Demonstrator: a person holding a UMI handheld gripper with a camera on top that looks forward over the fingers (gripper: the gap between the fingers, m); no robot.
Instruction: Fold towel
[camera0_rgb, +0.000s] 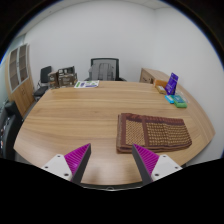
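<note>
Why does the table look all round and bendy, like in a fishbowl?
In the gripper view, the wide-angle lens bulges everything, so the wooden table curves; the light is soft and even; the brown towel looks clear, while far chairs are small; the tongs are open.

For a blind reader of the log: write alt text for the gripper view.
A brown, checked towel lies partly folded on a round wooden table, just ahead of the open gripper, whose purple-padded fingers hold nothing. Beyond the table stand a black office chair and a small purple box near the far edge.
</note>
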